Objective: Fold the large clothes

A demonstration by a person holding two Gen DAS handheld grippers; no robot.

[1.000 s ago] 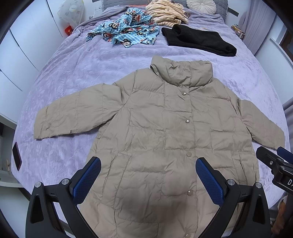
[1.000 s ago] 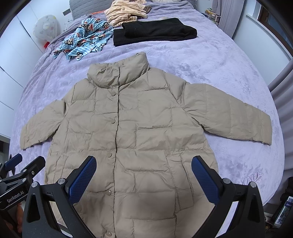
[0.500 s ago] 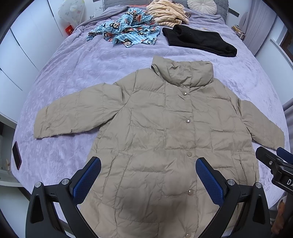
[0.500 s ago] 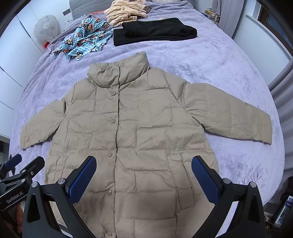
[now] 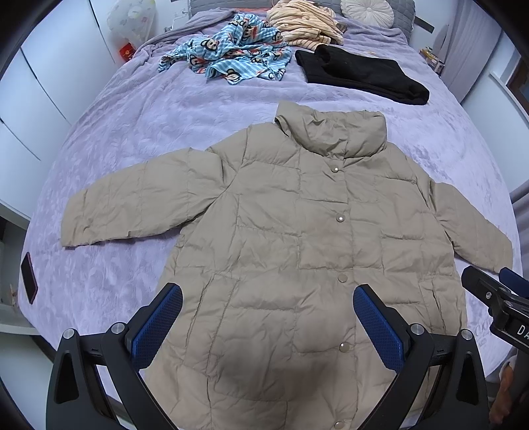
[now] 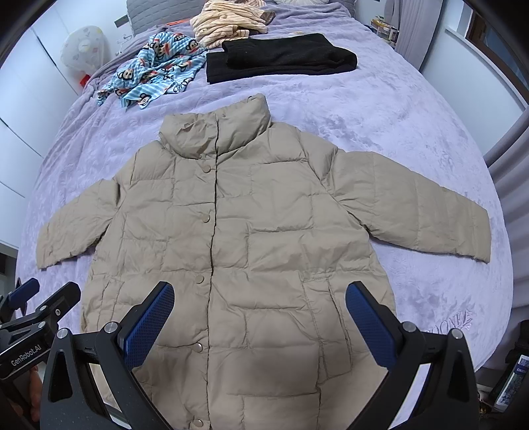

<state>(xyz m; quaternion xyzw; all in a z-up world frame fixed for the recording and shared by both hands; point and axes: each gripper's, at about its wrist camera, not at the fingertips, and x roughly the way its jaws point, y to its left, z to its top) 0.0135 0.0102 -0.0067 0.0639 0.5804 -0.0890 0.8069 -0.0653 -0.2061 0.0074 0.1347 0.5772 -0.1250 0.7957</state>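
A beige quilted puffer jacket lies flat and face up on the purple bed, buttoned, collar away from me, both sleeves spread out; it also shows in the right wrist view. My left gripper hangs open and empty above the jacket's lower hem. My right gripper is open and empty above the hem too. The right gripper's body shows at the right edge of the left wrist view; the left gripper's body shows at the left edge of the right wrist view.
The purple bedspread covers the bed. At its far end lie a blue monkey-print garment, a folded black garment and a striped cream garment. A dark phone lies at the bed's left edge. White wardrobes stand left.
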